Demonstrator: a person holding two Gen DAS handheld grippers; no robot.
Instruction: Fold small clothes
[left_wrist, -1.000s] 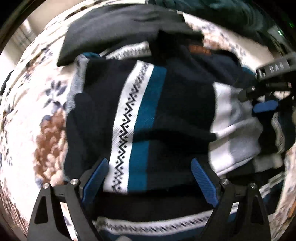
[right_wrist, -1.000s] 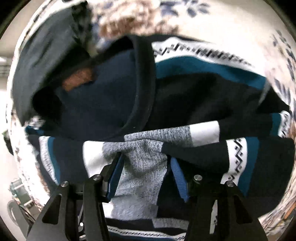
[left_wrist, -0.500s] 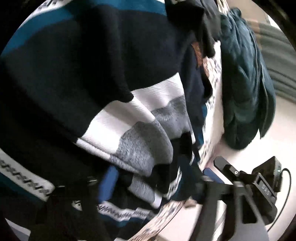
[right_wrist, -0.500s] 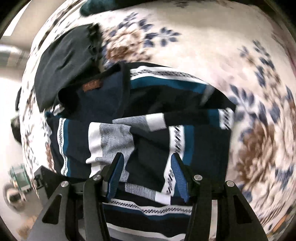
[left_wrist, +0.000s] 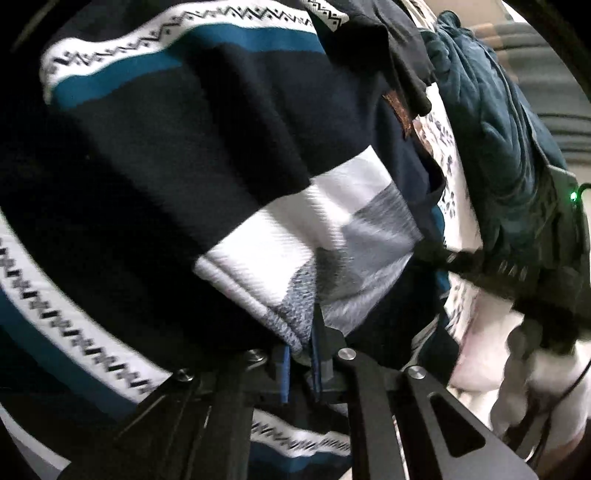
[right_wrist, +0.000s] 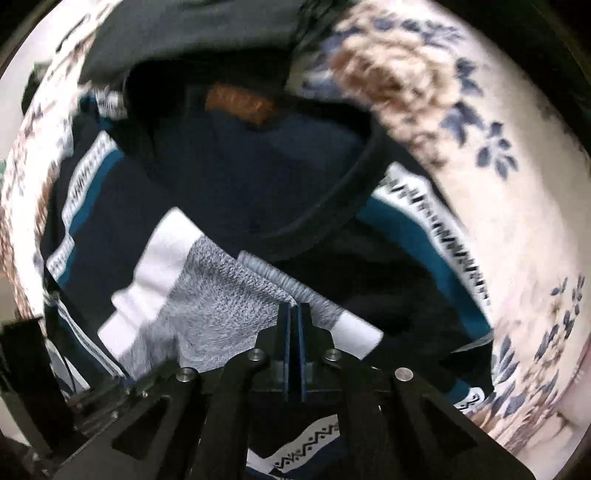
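Note:
A small knit sweater in dark navy, with teal, white and grey bands and zigzag trim, fills both views; it also shows in the right wrist view. It lies partly folded on a floral bedspread. My left gripper is shut on a grey and white sleeve edge. My right gripper is shut on the grey ribbed cuff edge, just below the collar and its brown label.
A dark teal garment lies beyond the sweater on the right in the left wrist view. A dark grey cloth lies above the collar. The other gripper's body with a green light is at the right.
Both grippers were open half a second ago and have closed on the grey and white sleeve fabric. The left gripper has moved in close to the sweater; the right one has moved toward the collar.

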